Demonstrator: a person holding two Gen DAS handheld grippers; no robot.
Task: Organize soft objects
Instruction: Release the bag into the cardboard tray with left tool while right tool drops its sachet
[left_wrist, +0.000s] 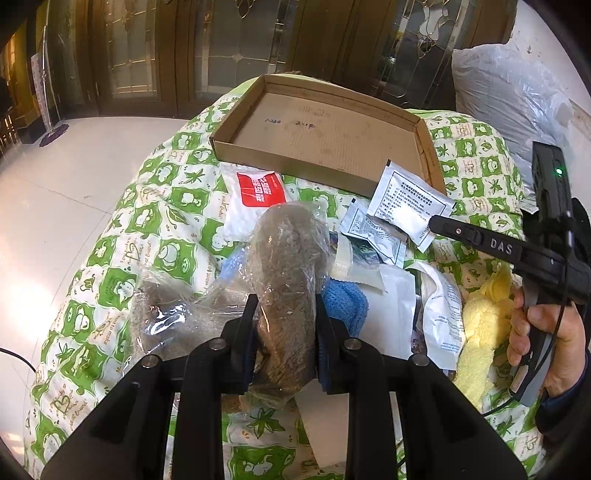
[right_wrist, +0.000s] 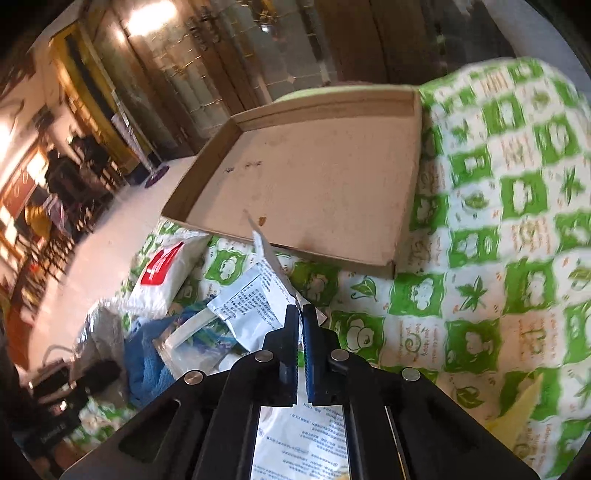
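Observation:
My left gripper (left_wrist: 285, 306) is shut on a brown fuzzy bundle wrapped in clear plastic (left_wrist: 288, 258) and holds it over the pile on the green-and-white quilt (left_wrist: 122, 229). My right gripper (right_wrist: 300, 314) is shut on a white printed sachet (right_wrist: 271, 273), held up edge-on in front of the shallow cardboard box (right_wrist: 317, 177). In the left wrist view the right gripper (left_wrist: 436, 221) pinches that sachet (left_wrist: 406, 203) near the box's (left_wrist: 325, 136) front right corner. A blue towel (left_wrist: 345, 302) and a yellow towel (left_wrist: 484, 314) lie in the pile.
A white packet with a red label (left_wrist: 255, 199) lies before the box. More sachets and papers (left_wrist: 373, 236) lie mid-pile. A large white sack (left_wrist: 509, 92) stands at the back right. The tiled floor (left_wrist: 74, 177) drops off left of the quilt.

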